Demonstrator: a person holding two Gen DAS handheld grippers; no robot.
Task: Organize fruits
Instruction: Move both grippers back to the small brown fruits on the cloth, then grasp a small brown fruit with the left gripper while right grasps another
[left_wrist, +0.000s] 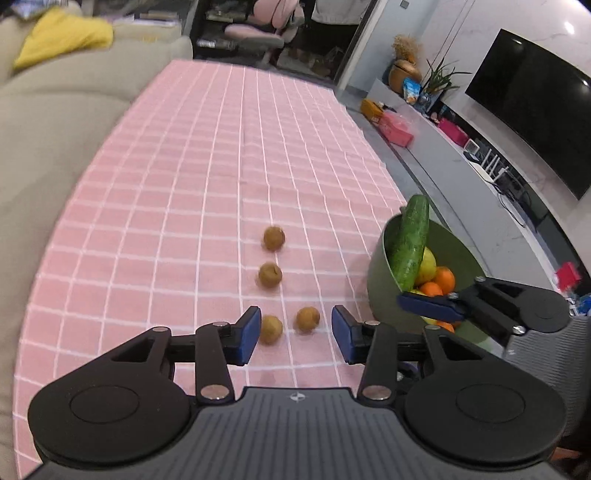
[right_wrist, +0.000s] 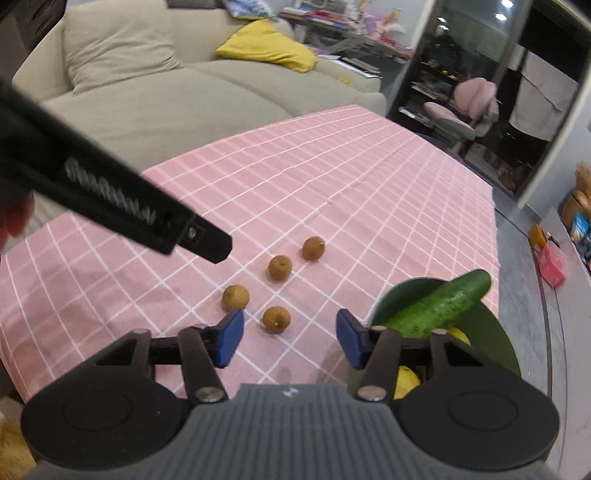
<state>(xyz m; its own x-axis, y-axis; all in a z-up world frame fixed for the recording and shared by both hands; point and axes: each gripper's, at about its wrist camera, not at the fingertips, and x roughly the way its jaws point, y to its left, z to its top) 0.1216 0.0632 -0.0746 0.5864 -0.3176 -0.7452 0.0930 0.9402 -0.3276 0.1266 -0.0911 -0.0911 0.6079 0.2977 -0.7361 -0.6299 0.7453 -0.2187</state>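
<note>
- Pink cloth with white grid lines (left_wrist: 184, 206) covers the table; beige sofa (right_wrist: 155, 92) beyond.
- Left gripper (left_wrist: 294, 334): blue pads spread, nothing pinched.
- Four small round brown fruits (left_wrist: 270, 329) just ahead of it, two between its fingers.
- Right gripper (right_wrist: 290, 338): spread, empty.
- Green bowl (right_wrist: 496, 328) beside its right finger holds a green cucumber (right_wrist: 439, 308).

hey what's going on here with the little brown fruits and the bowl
A person holds a gripper in each hand over a pink checked tablecloth. Four small brown fruits lie loose on it, none picked up yet. The left gripper and right gripper are both open and empty, aimed at the nearest fruits. Beside them a green bowl already holds a cucumber, oranges and yellow fruit.
</note>
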